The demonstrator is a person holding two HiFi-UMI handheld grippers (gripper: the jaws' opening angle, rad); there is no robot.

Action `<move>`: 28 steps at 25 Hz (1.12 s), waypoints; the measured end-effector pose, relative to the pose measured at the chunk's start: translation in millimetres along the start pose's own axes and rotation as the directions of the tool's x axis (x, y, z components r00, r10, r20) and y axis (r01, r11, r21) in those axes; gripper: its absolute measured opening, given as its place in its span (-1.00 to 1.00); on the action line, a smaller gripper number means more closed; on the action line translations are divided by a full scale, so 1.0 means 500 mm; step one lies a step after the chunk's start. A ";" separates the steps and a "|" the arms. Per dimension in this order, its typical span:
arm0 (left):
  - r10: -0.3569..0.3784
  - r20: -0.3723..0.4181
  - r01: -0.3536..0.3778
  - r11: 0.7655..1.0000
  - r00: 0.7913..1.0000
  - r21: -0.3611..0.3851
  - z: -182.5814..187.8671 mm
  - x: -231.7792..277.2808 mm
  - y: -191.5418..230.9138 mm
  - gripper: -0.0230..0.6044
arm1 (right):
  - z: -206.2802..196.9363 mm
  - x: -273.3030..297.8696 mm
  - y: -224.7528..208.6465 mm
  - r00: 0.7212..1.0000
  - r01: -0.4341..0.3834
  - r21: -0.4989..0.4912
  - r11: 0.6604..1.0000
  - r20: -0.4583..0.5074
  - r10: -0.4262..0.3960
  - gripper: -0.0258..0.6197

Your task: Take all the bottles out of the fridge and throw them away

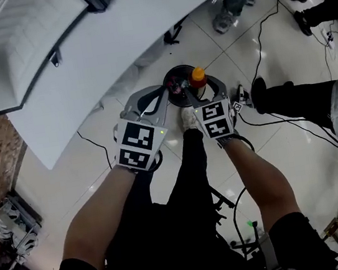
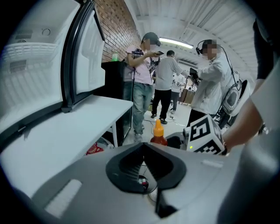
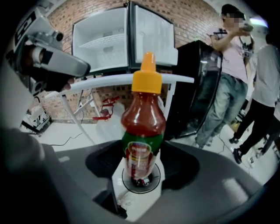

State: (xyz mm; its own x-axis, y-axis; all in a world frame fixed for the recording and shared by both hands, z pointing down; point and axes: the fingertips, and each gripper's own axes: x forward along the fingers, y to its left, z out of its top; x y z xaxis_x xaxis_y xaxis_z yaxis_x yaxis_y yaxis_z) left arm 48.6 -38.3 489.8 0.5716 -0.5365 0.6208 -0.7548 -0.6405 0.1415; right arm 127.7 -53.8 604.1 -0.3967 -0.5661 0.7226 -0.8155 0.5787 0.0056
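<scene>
Left gripper (image 2: 144, 148), just left of the round black plastic bin (image 1: 167, 77): fingers closed together, nothing between them. Hold it clear of the bin's opening.

The red sauce bottle with orange cap and green label (image 3: 143, 118) stands upright directly above the bin. Your right gripper (image 3: 141, 154) clamps its lower body, fingers spread wide around it.

Step in hand, as judged: the drop. Centre the bottle's base over the bin's opening, lower it close, then open fully so it falls straight.
</scene>
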 end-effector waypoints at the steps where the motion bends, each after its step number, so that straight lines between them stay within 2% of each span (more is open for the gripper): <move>1: -0.005 -0.014 0.005 1.000 1.000 0.001 -0.012 0.011 -0.003 -0.92 | -0.029 0.015 -0.002 1.000 -0.002 0.000 1.000 -0.024 0.002 -0.08; 12: -0.047 -0.140 0.047 0.999 0.989 -0.002 -0.161 0.154 0.005 -0.92 | -0.287 0.239 -0.026 0.975 -0.025 0.035 0.999 -0.221 0.032 -0.09; 18: -0.074 -0.191 0.072 0.997 0.979 -0.015 -0.228 0.217 0.013 -0.92 | -0.358 0.322 -0.024 0.956 -0.049 0.069 0.996 -0.285 0.067 -0.08; 22: -0.093 -0.208 0.091 0.996 0.974 -0.018 -0.253 0.239 0.009 -0.92 | -0.402 0.360 -0.018 0.932 -0.064 0.092 0.994 -0.351 0.092 -0.08; 26: -0.098 -0.222 0.096 0.995 0.970 -0.023 -0.272 0.245 0.014 -0.92 | -0.443 0.386 -0.022 0.898 -0.047 0.095 0.994 -0.432 0.083 -0.06; 28: -0.097 -0.225 0.093 0.995 0.969 -0.029 -0.278 0.244 0.019 -0.92 | -0.442 0.387 -0.029 0.897 -0.033 0.099 0.995 -0.436 0.073 -0.06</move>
State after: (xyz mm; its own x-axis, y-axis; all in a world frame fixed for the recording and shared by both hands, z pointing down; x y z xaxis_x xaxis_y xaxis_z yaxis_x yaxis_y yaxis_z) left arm 66.7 -33.5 674.1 0.5551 -0.3342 0.7617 -0.7073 -0.6716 0.2208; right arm 155.6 -41.9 896.9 -0.2319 -0.2094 0.9500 -0.8395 0.5364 -0.0867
